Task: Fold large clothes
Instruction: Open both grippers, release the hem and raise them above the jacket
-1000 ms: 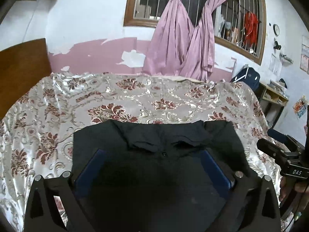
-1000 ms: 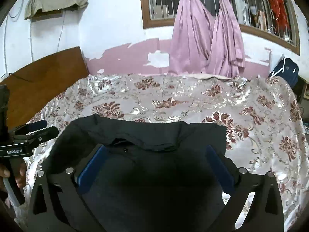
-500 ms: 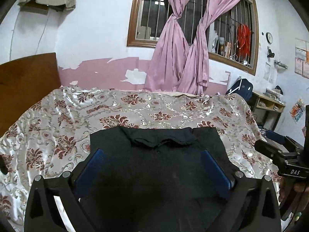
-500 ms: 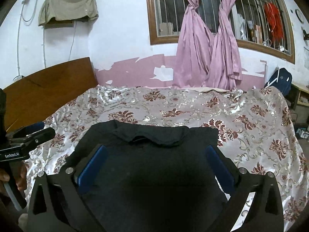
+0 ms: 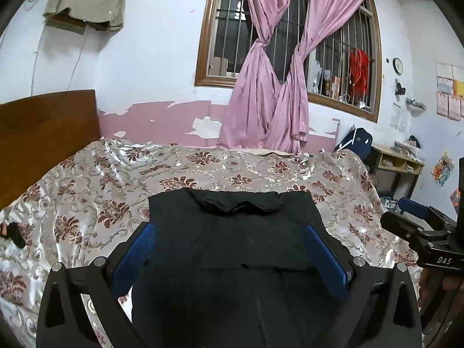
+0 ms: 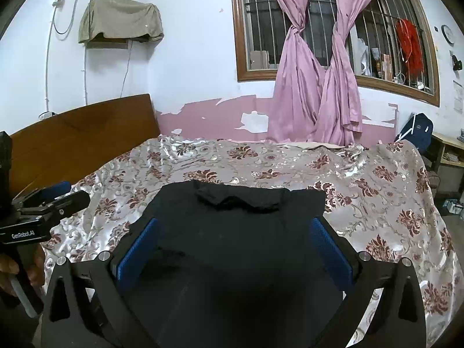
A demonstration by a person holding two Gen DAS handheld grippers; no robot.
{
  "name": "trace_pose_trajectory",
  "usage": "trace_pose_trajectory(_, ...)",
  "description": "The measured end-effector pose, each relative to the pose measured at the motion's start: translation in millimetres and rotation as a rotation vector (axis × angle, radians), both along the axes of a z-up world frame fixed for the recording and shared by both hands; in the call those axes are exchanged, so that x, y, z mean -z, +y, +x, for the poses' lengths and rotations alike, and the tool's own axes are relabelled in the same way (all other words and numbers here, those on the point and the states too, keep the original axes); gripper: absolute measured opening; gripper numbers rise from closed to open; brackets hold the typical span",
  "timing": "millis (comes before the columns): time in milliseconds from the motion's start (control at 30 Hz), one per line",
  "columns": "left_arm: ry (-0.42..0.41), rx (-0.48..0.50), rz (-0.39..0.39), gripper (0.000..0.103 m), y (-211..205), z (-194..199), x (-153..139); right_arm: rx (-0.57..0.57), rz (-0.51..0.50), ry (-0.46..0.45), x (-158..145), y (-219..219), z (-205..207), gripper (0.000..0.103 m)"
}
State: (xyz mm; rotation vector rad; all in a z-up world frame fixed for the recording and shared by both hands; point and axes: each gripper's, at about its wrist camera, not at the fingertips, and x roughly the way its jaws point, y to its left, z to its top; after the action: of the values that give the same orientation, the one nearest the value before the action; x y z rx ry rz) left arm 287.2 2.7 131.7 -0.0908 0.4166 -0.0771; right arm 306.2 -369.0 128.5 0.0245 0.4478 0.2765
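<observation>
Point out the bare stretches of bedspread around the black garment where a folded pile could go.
Free: the wide bedspread strip between the black garment and the pink curtains; the stretch right of the garment toward the bed's edge; the patch left of it toward the wooden headboard. Crowded: the near edge, where the open left claw, right claw and garment sit.

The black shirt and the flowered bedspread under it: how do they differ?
The black shirt is plain and matte; the bedspread is shiny, with dark red flowers on silver. The shirt is folded into a compact shape, collar at the far end; the bedspread lies spread across the whole bed, wrinkled. Both are cloth, lying flat.
</observation>
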Motion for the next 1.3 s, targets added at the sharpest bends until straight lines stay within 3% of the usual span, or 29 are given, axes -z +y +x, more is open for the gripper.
trace_pose_trajectory(367,-0.017,-0.034,0.02,0.103,-1,-59,1,0.017,-0.016,-0.017,-7,-2,-55,0.101)
trace_pose_trajectory(667,0.011,-0.061,0.058,0.103,-6,-99,15,0.045,-0.037,0.004,6,-8,-98,0.101)
trace_pose_trajectory(1033,0.019,-0.071,0.123,0.103,-9,-130,28,0.017,-0.111,0.019,18,-7,-131,0.101)
trace_pose_trajectory(1300,0.063,-0.077,0.121,0.103,-4,-137,47,0.023,-0.137,0.044,27,-4,-139,0.101)
